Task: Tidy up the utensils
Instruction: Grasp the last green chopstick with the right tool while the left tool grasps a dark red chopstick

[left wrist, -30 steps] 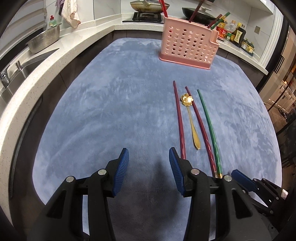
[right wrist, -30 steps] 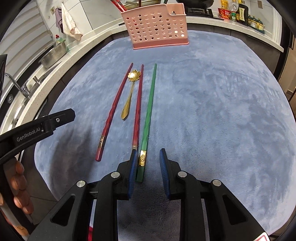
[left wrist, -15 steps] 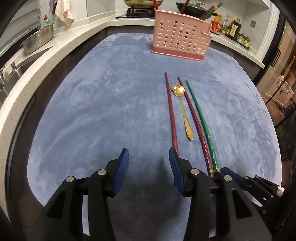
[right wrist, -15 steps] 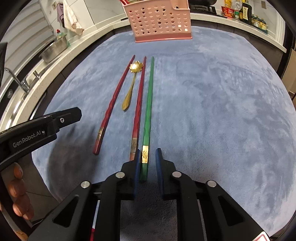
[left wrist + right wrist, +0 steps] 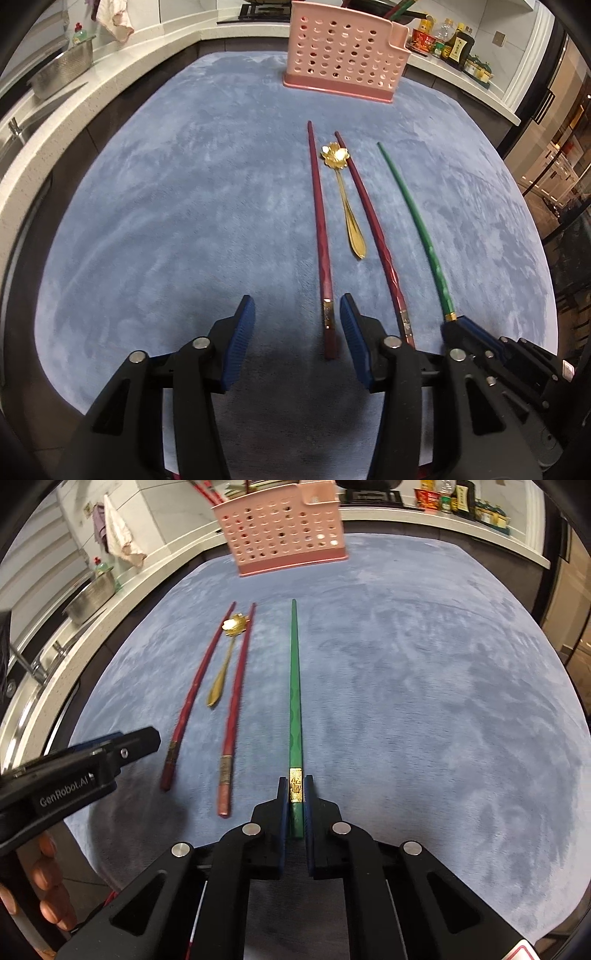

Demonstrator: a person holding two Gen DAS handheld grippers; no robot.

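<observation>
My right gripper [image 5: 295, 794] clamps the one long green chopstick [image 5: 294, 686].

My left gripper [image 5: 297, 321] gapes over the blue cloth's [image 5: 166, 206] near edge; two dark-red chopsticks [image 5: 320, 236] and one gold flower-bowled spoon [image 5: 345, 199] remain.

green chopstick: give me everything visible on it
The green chopstick is long and slim, tapering to a far tip that points toward the pink basket. It looks glossy, faintly patterned, with a gold band near its thick end. The right gripper, whose jaws have just closed, clamps that end. It runs beside the red chopsticks, apart from them, over the blue cloth.
</observation>
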